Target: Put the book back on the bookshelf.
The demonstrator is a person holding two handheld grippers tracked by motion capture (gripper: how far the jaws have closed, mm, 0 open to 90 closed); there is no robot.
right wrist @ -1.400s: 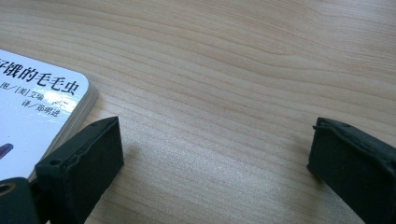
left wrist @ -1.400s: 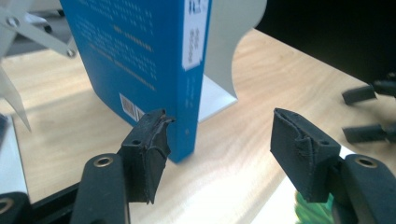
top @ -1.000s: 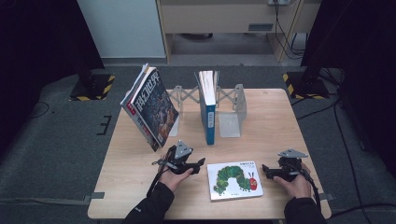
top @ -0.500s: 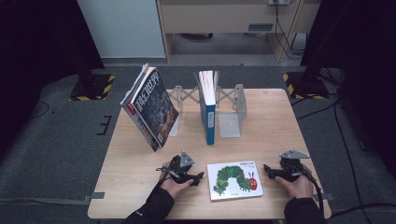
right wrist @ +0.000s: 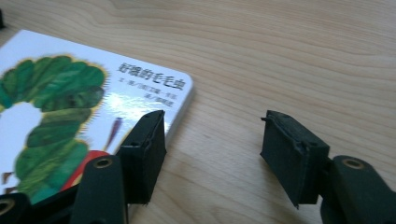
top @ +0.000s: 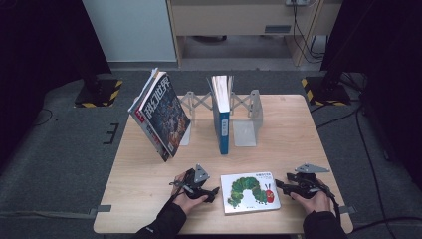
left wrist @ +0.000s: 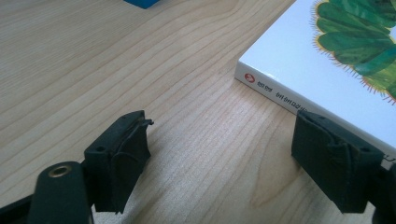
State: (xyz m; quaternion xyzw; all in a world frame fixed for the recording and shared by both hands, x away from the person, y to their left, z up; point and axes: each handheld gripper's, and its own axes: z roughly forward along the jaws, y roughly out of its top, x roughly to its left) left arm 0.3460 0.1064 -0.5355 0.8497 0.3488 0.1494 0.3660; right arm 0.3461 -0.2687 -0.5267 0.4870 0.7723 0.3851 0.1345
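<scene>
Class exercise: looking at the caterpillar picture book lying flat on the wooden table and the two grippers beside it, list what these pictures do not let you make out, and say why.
- White caterpillar picture book: its underside is hidden against the light wooden table; the left gripper view crops its cover at the right edge.
- Its small spine print is blurred.
- Upright blue book in the grey metal rack: title too small, high view.
- Left gripper and right gripper: jaw contact with the book is unclear.

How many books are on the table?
3 groups at least: a caterpillar picture book lying flat at the near edge, a blue book upright in the metal rack, and a leaning magazine stack at left, which may hold several.
</scene>
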